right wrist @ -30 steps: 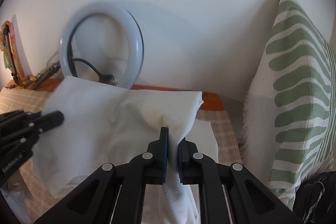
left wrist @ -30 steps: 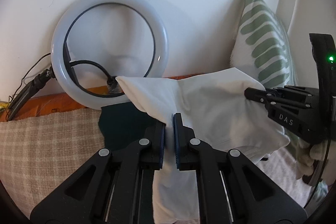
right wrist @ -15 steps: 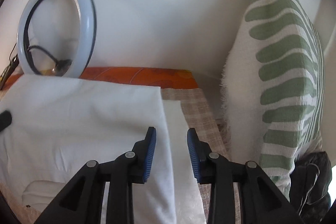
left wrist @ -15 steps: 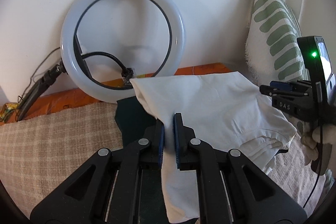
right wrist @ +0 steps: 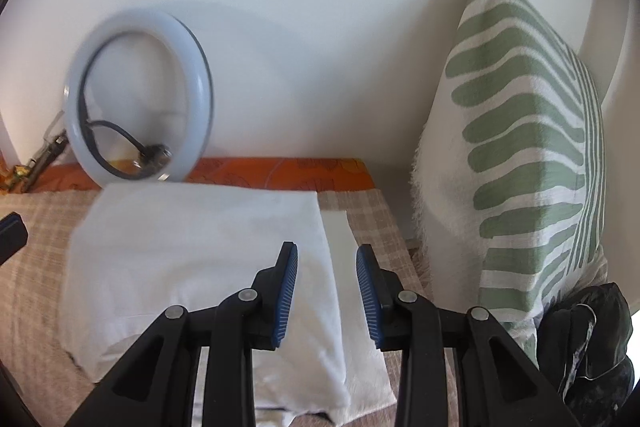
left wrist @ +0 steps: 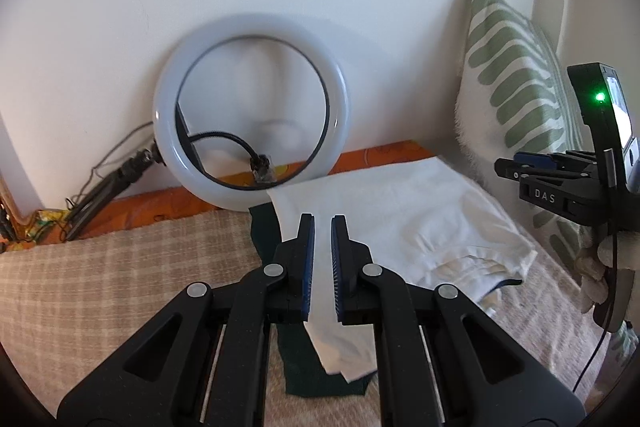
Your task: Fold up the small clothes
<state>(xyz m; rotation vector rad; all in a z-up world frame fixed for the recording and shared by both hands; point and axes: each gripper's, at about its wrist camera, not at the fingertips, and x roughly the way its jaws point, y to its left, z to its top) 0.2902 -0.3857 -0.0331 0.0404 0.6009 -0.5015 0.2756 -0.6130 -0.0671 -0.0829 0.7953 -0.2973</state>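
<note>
A white garment (left wrist: 404,223) lies folded flat on the checked beige cover; it also shows in the right wrist view (right wrist: 200,251). A dark green cloth (left wrist: 264,231) lies partly under its left edge. My left gripper (left wrist: 322,223) is open with a narrow gap and hovers just above the garment's left edge, holding nothing. My right gripper (right wrist: 327,255) is open wide and empty above the garment's right edge. The right gripper also shows at the right of the left wrist view (left wrist: 516,167).
A white ring light (left wrist: 252,107) with a black cable leans on the wall behind the garment. A green-striped pillow (right wrist: 520,131) stands at the right. An orange sheet (right wrist: 280,177) edges the wall. A dark bag (right wrist: 592,343) lies at the lower right.
Both grippers have let go of the white garment, first the right, then the left. The garment has dropped from held up to lying flat. Both grippers have pulled back a little.
</note>
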